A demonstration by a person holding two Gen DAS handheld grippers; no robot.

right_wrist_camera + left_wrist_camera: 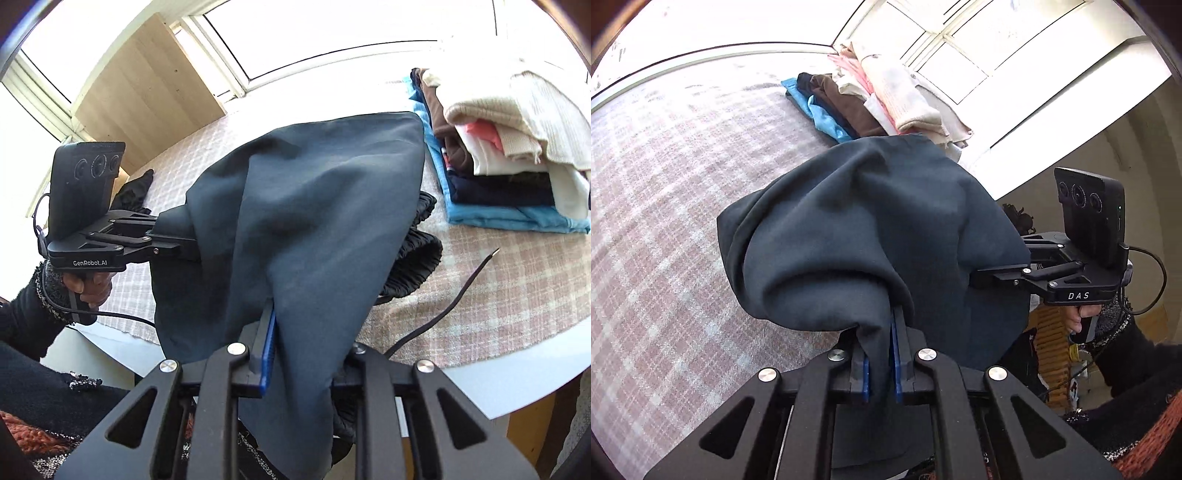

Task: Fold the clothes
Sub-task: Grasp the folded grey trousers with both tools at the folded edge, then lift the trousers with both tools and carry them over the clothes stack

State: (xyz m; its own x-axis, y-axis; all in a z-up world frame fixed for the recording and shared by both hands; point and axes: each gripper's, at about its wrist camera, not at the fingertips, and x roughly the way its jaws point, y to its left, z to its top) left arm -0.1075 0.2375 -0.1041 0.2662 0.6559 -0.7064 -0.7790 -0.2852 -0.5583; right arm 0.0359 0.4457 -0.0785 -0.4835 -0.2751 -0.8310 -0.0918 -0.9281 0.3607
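Overhead light strong, windows blown out white. My left gripper [881, 360] is clamped on a bunched fold of the dark slate-blue garment [871, 229], cloth pinched between the blue pads [894, 363]. My right gripper [295, 343] is closed on another part of the same garment [314, 206]; only one blue pad [269, 350] shows, the other is under cloth. Garment hangs between both tools, lifted above the table, draping down over the near edge.

Table covering [665, 206]: pink-and-white checked cloth, woven texture, lying flat. In the right wrist view the pale tabletop rim [524, 376] shows beyond the cloth's edge. A black ruched garment [417, 258] lies on the cloth, partly behind the held one. A thin dark cord [458, 291] trails across the checks toward the table edge.

Far side: stack of folded clothes [871, 103], with blue at the bottom, then dark navy, brown, white, pink, and a cream knit on top; same stack [509, 155] in the right view.

Room: white-framed windows [295, 40] behind the table, a light wooden panel [147, 96] leaning at the frame. My hand [90, 286] grips the left tool's handle, black sleeve with flecked cuff.
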